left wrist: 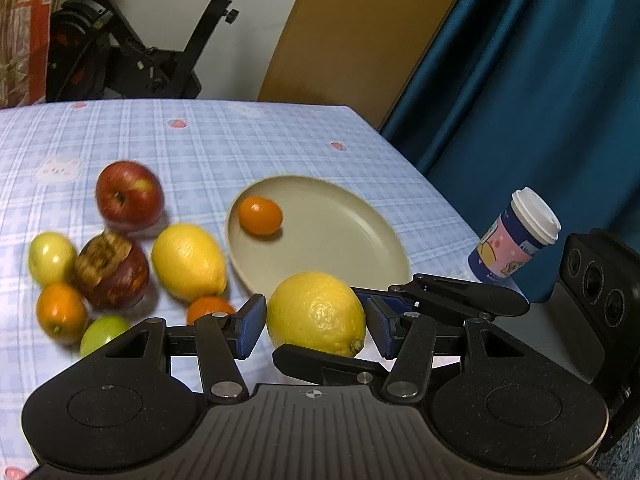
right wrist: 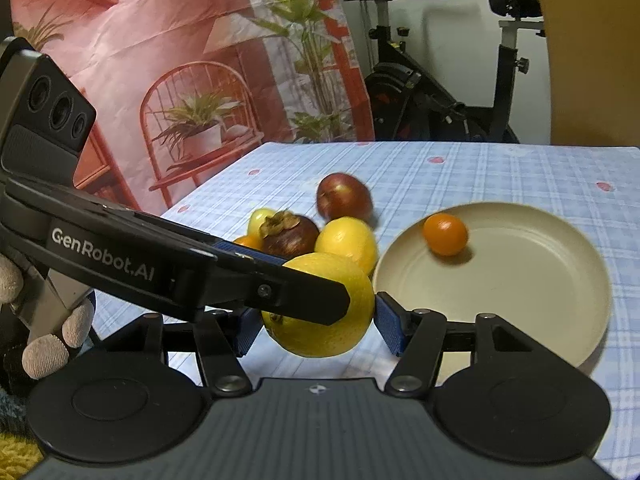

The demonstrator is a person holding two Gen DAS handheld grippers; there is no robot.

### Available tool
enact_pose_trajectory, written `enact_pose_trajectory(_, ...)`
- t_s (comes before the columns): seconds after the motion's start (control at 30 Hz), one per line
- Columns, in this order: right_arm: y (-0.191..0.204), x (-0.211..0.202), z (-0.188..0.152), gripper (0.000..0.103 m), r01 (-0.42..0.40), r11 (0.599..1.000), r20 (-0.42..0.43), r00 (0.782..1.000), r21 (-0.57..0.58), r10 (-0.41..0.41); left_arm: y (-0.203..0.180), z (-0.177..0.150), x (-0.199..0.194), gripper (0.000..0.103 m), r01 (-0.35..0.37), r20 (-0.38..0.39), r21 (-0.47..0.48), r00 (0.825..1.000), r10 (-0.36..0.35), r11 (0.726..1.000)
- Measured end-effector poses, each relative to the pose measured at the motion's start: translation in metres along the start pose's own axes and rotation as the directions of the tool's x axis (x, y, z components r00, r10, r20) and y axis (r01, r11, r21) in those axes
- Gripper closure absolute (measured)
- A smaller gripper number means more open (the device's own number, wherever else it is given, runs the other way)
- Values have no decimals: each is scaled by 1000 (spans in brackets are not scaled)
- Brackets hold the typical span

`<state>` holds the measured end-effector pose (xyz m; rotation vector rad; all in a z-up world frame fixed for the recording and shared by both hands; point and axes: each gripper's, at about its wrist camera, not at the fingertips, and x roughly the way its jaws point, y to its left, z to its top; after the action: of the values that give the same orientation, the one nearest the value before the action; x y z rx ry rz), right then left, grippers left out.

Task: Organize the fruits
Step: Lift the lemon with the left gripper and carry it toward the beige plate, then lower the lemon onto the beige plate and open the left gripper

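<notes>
Both tongs on one lemon, lifted clear of the desk.

Left tongs (left wrist: 316,326) and right tongs (right wrist: 316,330) each clamped the same lemon (left wrist: 316,314), pads pressed on its sides, crossing each other. Just beyond sat the beige plate (left wrist: 360,264) with one small orange (left wrist: 260,215) in it; the remaining fruit pile (left wrist: 120,256) lay to its left (apples, second lemon, small greens). Step looked like carry-to-plate. Next move calls for swinging over the rim, lowering, then both releasing together so it doesn't roll.
</notes>
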<state>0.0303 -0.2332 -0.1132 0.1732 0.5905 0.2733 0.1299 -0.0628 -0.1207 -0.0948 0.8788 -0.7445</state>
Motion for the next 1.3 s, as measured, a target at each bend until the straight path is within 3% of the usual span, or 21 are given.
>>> enact_pose_trajectory(0.3,-31,1,15,41,32,999,29,999,33,-33,-12,27,30,45,3,-16,34,1000,-2,999)
enact_pose_trajectory(0.67,-65,35,19,41,29,997,-20,999,65,-28,8,41,72,45,-46,-77,4,996,47,999)
enact_pose_trajectory(0.97,-77,64,26,41,32,998,-58,998,62,-28,26,53,92,45,-79,-89,-24,993,77,997)
enact_pose_trajectory(1.3,-76,73,30,41,56,997,-37,998,53,-55,28,58,96,45,-101,-72,-21,992,99,995)
